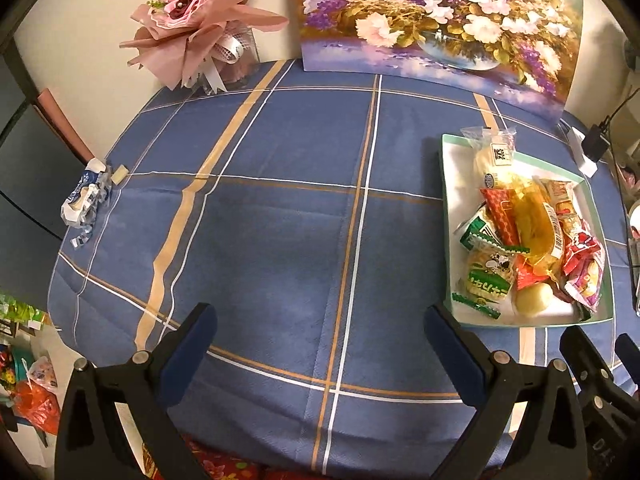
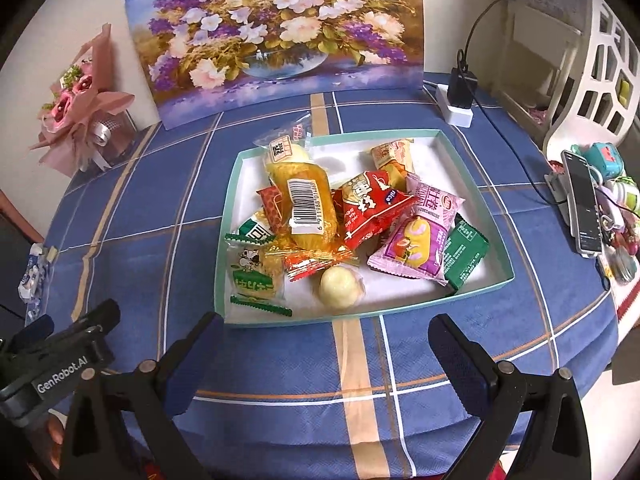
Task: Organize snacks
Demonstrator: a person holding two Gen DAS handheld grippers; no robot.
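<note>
- Beside the tray [image 1: 448, 184], off its left wall, my left gripper [image 1: 320, 344] hovers over bare blue plaid cloth on the counter [image 1: 280, 220]; its jaws stand wide apart and hold nothing.
- From this left wrist view the snacks [image 1: 532, 236] lie heaped inside the tray, and I see none on the cloth left of it. A crumpled blue-and-white wrapper [image 1: 86, 200] sits far left of the tray at the counter's edge.
- Just short of the tray's near wall, my right gripper [image 2: 326, 356] hangs with jaws spread wide and empty.
- In the right wrist view the packets are glossy crinkled film: a yellow cake with a barcode label [image 2: 306, 204], a red pack [image 2: 372, 208], a pink pack [image 2: 420, 236], a green pack [image 2: 466, 254], and a round pale bun [image 2: 340, 286] in clear wrap.
- Everything sits in the tray, which fits either a finished gather or a pile awaiting sorting.
- For any pick I would pinch a sealed crimped edge, since slick film slips and the soft cakes would crush.
</note>
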